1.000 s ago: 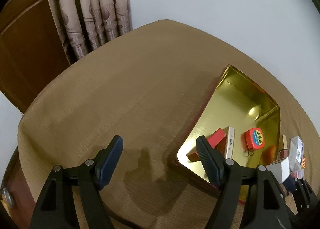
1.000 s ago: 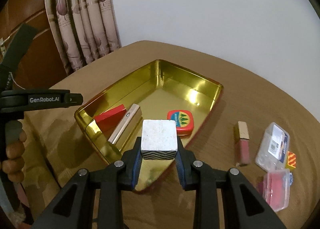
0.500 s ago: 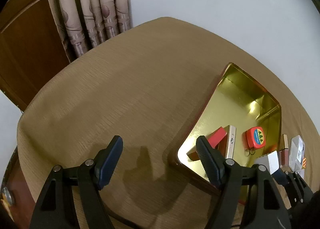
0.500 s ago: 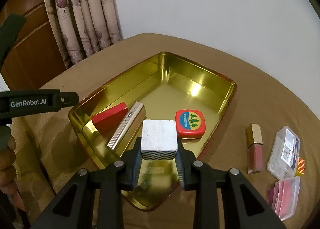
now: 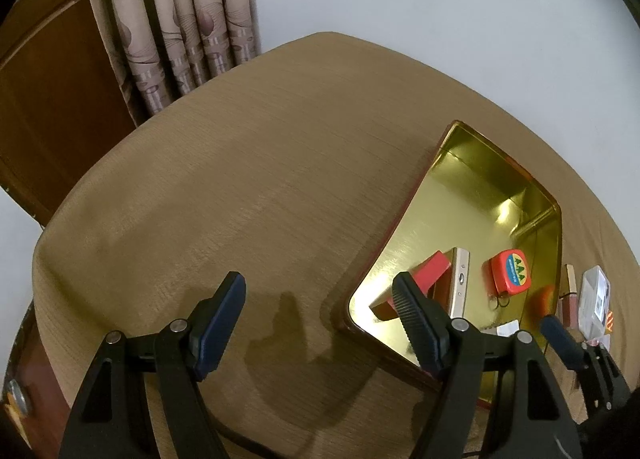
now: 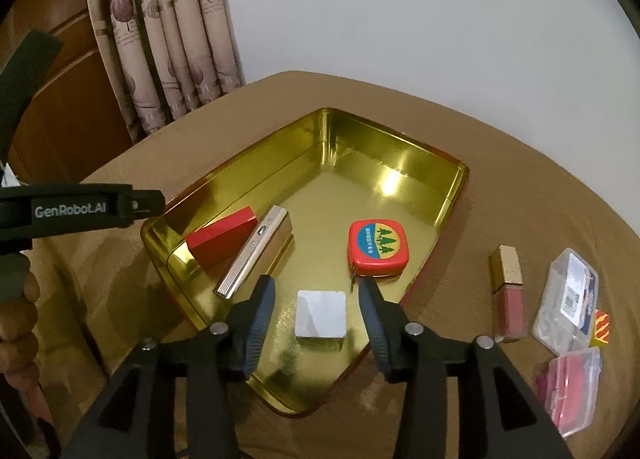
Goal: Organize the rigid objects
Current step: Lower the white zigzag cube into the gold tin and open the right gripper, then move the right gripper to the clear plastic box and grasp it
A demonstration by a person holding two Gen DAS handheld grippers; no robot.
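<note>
Gold tin (image 6: 456,183) on tabletop (image 5: 240,187) held white cube (image 6: 321,314) | step: release, right tool (image 6: 318,299) jaws just opened, clear of cube lying between them | left tool (image 5: 320,299) apart, empty | next: likely lift clear, fetch lip gloss (image 6: 508,291) beside tin.
</note>
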